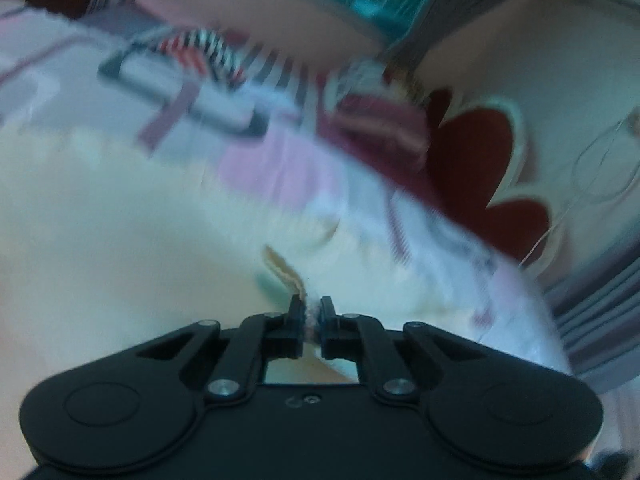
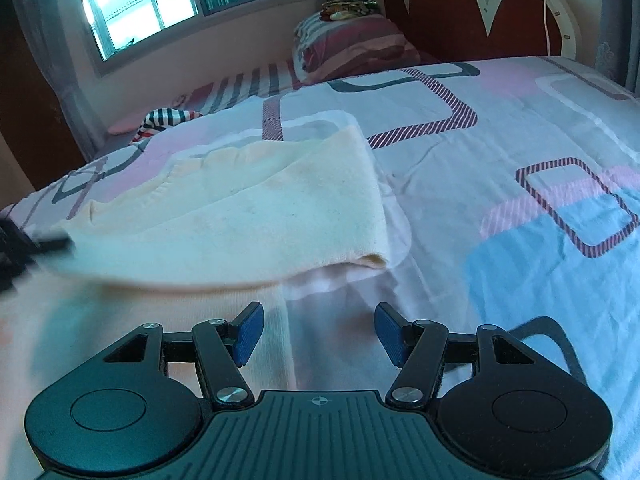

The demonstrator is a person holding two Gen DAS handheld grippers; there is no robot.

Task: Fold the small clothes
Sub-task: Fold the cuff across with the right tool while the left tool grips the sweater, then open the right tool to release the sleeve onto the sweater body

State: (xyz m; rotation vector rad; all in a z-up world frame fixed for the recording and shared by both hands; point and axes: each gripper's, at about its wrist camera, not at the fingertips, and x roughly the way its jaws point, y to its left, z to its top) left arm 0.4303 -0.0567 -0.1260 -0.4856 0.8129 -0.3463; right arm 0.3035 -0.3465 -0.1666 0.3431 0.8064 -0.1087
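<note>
A cream knitted garment [image 2: 248, 216] lies on the patterned bedsheet [image 2: 500, 128], its upper part folded over with a lifted fold along the near side. In the blurred left wrist view the same cream garment [image 1: 120, 220] fills the lower left. My left gripper [image 1: 311, 312] is shut on a thin edge of that cloth, which shows pinched between the black fingers [image 1: 295, 312]. My right gripper [image 2: 318, 334] stands open just above the garment's near right edge, with its blue pads [image 2: 250, 332] apart and not touching the cloth.
A striped piece of clothing [image 2: 168, 118] lies at the bed's far left. A striped pillow [image 2: 352, 46] leans by the red headboard [image 2: 460, 12]. A window [image 2: 136, 4] is behind. The left gripper's dark body [image 2: 16, 248] shows at the left edge of the right wrist view.
</note>
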